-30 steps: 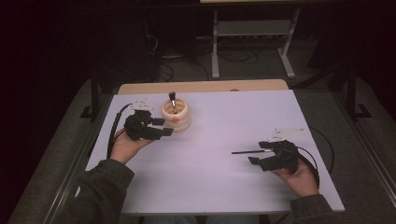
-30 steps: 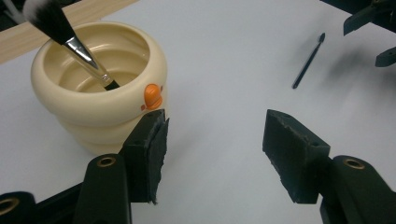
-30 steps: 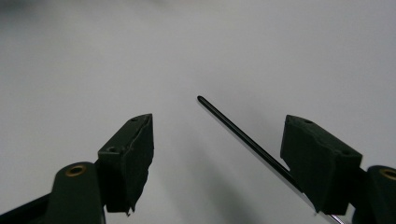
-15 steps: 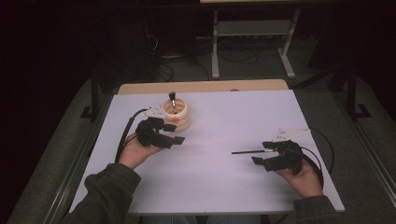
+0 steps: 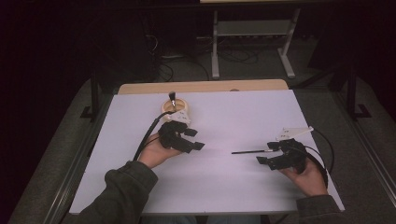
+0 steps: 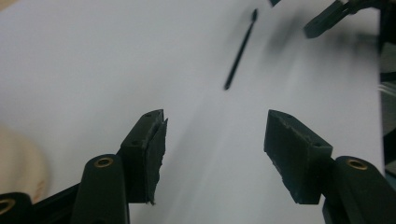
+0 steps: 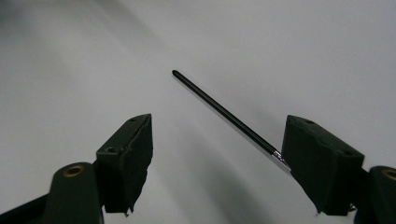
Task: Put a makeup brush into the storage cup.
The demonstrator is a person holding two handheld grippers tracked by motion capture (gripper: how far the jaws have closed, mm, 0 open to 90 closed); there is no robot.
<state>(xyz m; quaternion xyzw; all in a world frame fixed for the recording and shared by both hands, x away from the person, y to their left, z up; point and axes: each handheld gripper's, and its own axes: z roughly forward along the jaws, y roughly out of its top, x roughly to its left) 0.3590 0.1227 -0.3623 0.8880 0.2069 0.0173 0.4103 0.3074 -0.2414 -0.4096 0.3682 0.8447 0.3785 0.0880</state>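
Your right tongs point(image 5: 267, 154) were spread wide and held nothing. The thin black brush point(image 5: 250, 151) lay flat on the white desk point(image 5: 233, 186), its metal-collared end just beside the far pad of those tongs and its handle pointing away toward your left tongs point(image 5: 192, 140). In the right gripper view the brush point(image 7: 224, 112) ran between the two pads without being pinched, its collar tucked against the right-hand one.

Your left tongs were spread too, empty, hovering over bare desk. The round wooden holder point(image 5: 176, 108) stood just behind them, with one dark brush standing up in it. From the left gripper view the loose brush point(image 6: 240, 49) lay well ahead of the pads, near the other tongs.

By my reading, one brush was already stowed and this one was not yet picked up. What remained for you was to close on it, lift it, carry it over and stand it in the holder.
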